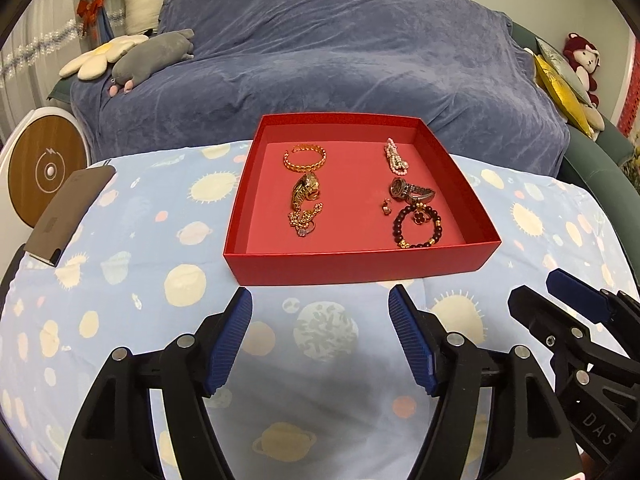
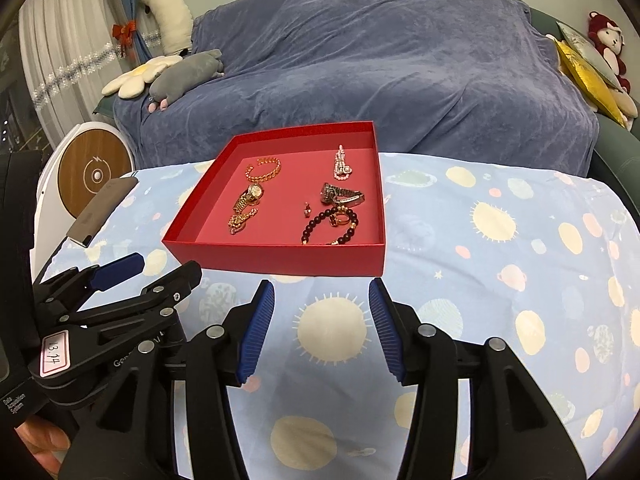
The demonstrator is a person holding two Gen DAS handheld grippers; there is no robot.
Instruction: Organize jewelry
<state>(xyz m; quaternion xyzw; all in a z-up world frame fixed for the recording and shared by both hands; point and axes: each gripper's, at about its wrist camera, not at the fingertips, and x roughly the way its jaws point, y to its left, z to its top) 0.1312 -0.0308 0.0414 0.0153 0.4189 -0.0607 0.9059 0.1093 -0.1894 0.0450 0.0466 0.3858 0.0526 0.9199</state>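
Observation:
A red tray sits on the planet-print cloth. On its left side lie a gold chain bracelet, a gold watch and a gold necklace with a ring. On its right side lie a pink bead bracelet, a dark watch, a small earring and a dark bead bracelet with a ring inside it. My left gripper is open and empty just in front of the tray. My right gripper is open and empty, also in front of it.
A brown notebook lies at the cloth's left edge. A round white and wood device stands to the left. A blue-covered sofa with plush toys and cushions is behind the table.

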